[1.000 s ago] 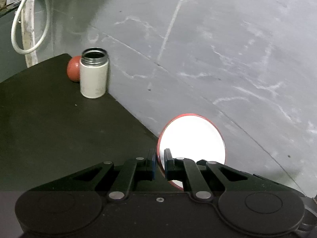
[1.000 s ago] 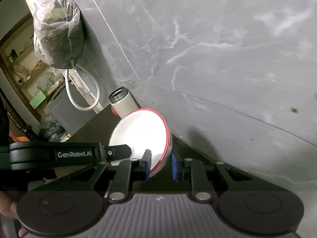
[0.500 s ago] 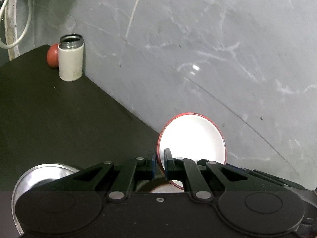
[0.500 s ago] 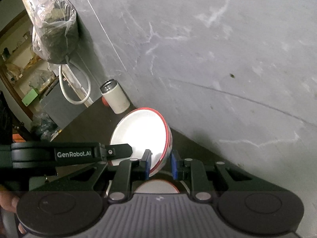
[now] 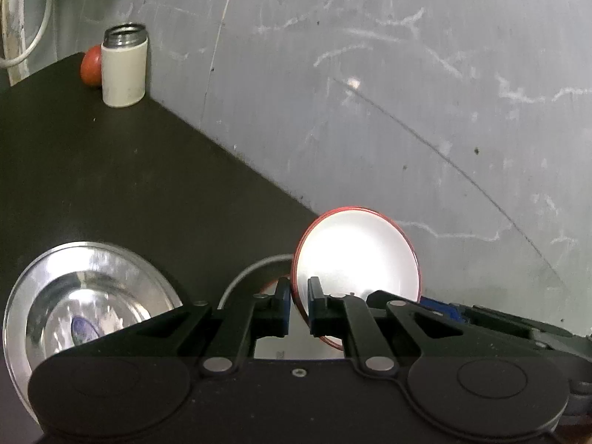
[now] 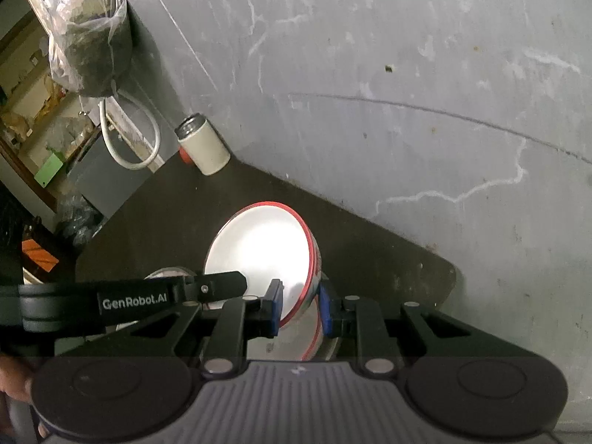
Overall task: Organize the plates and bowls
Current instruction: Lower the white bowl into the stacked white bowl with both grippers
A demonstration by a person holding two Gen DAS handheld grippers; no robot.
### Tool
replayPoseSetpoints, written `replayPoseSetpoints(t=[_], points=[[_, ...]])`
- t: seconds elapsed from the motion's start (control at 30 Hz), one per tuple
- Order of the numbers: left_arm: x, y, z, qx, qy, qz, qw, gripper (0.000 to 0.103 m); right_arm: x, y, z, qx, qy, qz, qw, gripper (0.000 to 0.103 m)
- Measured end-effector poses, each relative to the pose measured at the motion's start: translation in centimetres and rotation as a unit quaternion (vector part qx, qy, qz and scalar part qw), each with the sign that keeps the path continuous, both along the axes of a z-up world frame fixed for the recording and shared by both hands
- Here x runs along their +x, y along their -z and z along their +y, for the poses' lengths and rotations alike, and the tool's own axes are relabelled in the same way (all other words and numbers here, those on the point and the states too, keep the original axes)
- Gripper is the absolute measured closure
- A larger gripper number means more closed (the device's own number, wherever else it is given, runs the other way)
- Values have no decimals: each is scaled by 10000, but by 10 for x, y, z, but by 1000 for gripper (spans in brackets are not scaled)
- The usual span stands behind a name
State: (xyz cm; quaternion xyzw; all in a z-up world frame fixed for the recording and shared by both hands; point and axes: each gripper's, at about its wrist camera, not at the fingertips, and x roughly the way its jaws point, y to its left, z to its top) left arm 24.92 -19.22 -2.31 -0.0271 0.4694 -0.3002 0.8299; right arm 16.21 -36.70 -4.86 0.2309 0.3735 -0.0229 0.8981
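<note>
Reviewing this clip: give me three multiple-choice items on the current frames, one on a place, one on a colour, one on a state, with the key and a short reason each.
1. Where does the white canister stand?
A. on the dark table's far corner by the wall
B. inside the steel plate
C. on the floor

2. What colour is the rim of the white bowl?
A. blue
B. red
C. green

3. How is the left tool set?
A. open, holding nothing
B. shut on the bowl's rim
C. out of view

Key: 1 A, it stands by the grey wall, beside a red ball. 2 B, a red band edges it. 3 B, both pads pinch the rim.
</note>
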Motion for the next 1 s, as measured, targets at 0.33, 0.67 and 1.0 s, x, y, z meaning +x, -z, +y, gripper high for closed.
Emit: replayPoseSetpoints(t=[0.33, 0.67, 1.0], points=[[-12, 8, 6, 200, -27, 232, 9995, 92, 3, 10, 3, 141, -130, 300, 9994, 79], [-16, 11, 9, 329, -79, 393, 9987, 90, 8, 16, 6, 144, -277, 467, 9984, 78], [-11, 13, 6, 409, -145, 513, 9977, 89, 10, 14, 9, 84, -372, 467, 9982, 78]])
